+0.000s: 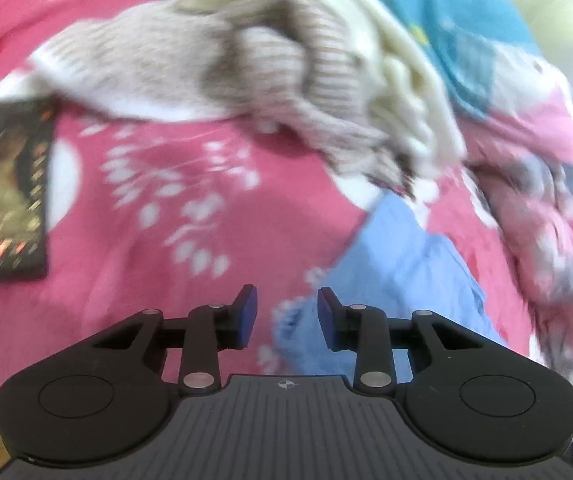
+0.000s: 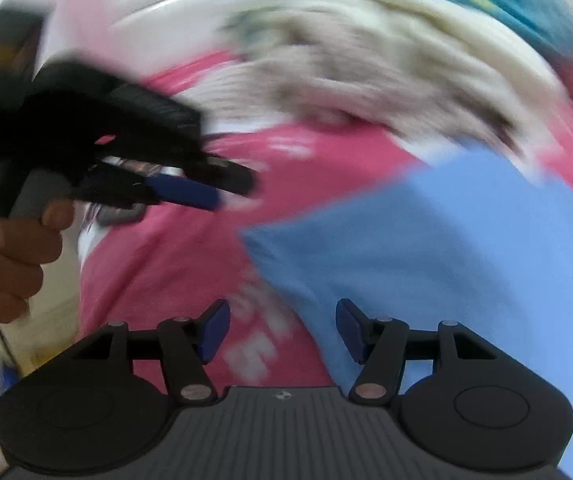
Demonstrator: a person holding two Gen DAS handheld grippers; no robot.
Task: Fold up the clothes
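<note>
The left gripper (image 1: pixel 287 316) hovers with its fingers a narrow gap apart and nothing between them; the light blue garment (image 1: pixel 402 276) lies at its 1 o'clock on the pink floral cover (image 1: pixel 146 208). The right gripper (image 2: pixel 282 330) has its fingers wide and empty over the same blue cloth. A beige ribbed sweater (image 1: pixel 214 60) lies at 12 o'clock.

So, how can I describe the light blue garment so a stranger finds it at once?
Look at the pink floral bedcover. Below the heap of knitted sweaters lies the light blue garment. It is plain and smooth, without ribbing or print.
</note>
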